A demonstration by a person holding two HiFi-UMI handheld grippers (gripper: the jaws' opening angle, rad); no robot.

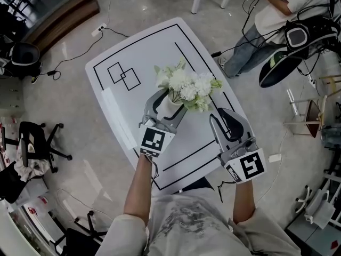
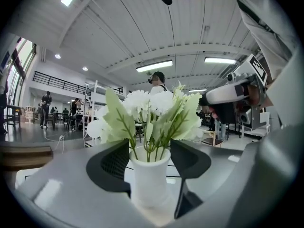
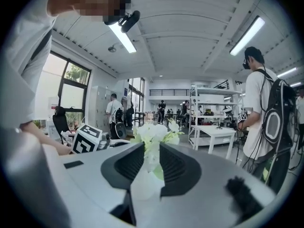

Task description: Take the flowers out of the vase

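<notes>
A small white vase (image 1: pixel 171 105) (image 2: pixel 149 182) with white flowers and pale green leaves (image 1: pixel 187 84) (image 2: pixel 152 109) stands upright in the middle of the white table (image 1: pixel 122 105). My left gripper (image 1: pixel 170 101) (image 2: pixel 149 158) has a dark pad on each side of the vase just below its rim and is shut on it. My right gripper (image 1: pixel 218 114) (image 3: pixel 152 163) is on the right, level with the blooms and pointing at them. Its jaws stand slightly apart, open, with the flowers (image 3: pixel 154 132) and a blurred pale leaf showing in the gap.
The table carries black outline markings (image 1: pixel 123 74). A person with a backpack (image 1: pixel 277 15) stands past its far right corner. An office chair (image 1: pixel 37 138) and floor cables (image 1: pixel 69 57) lie to the left. The left gripper's marker cube (image 3: pixel 90 139) shows in the right gripper view.
</notes>
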